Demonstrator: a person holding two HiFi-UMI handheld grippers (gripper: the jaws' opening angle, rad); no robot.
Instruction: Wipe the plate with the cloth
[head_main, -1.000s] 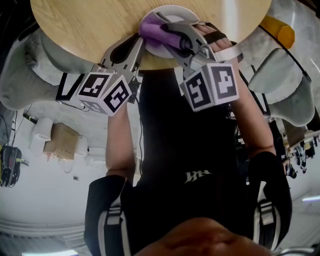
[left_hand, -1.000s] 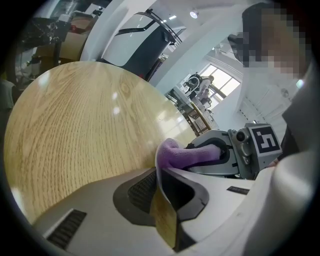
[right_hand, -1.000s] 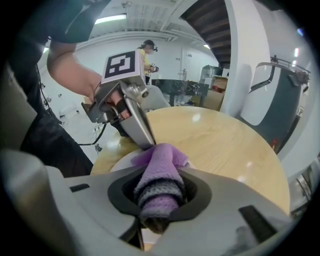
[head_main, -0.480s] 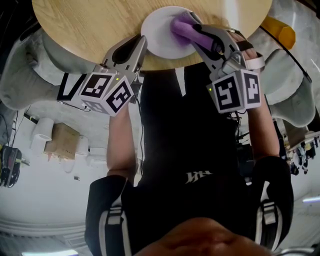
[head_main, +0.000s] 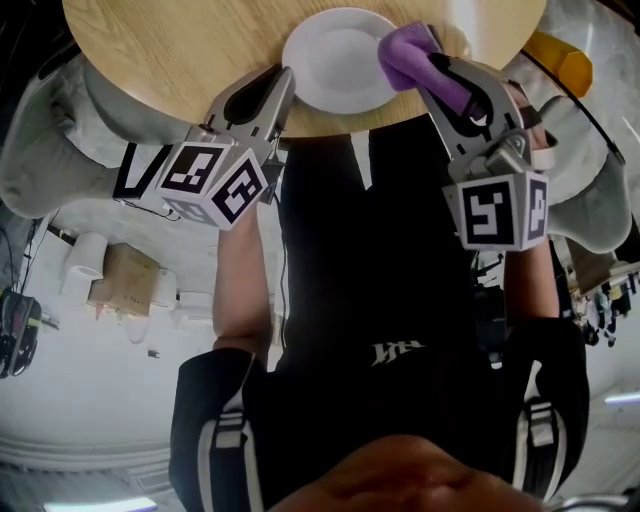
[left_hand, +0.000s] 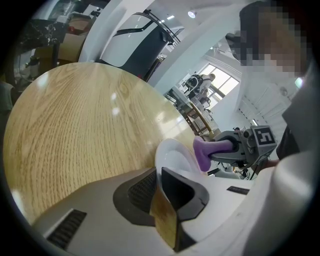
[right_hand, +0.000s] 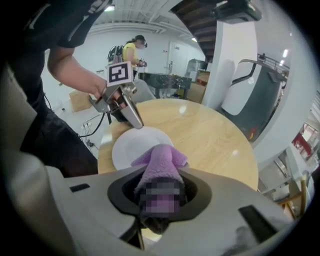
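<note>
The left gripper (head_main: 281, 84) was clamped on the near rim of the plate (head_main: 330, 52). Its jaws were drawn in on the thin edge, with only a narrow slit left between them behind it. The white plate lay flat on the table (head_main: 170, 50), reaching away from that gripper's tips and off to their right, close to the round top's near edge.

The right gripper (head_main: 432, 66) was closed on the cloth (head_main: 403, 47), a purple wad that filled the gap between its jaws and stuck out past their tips. The gripper slanted down toward the table. The free end of the cloth sat just ahead of it, at the side of the plate farthest from the left gripper. Whether the cloth pressed on the rim there or hung just over it could not be told.

The bare middle of the plate lay between the two grippers. From the right gripper, the left one stood across the plate and to the left, its tips on the opposite rim. Wood stretched beyond both.
</note>
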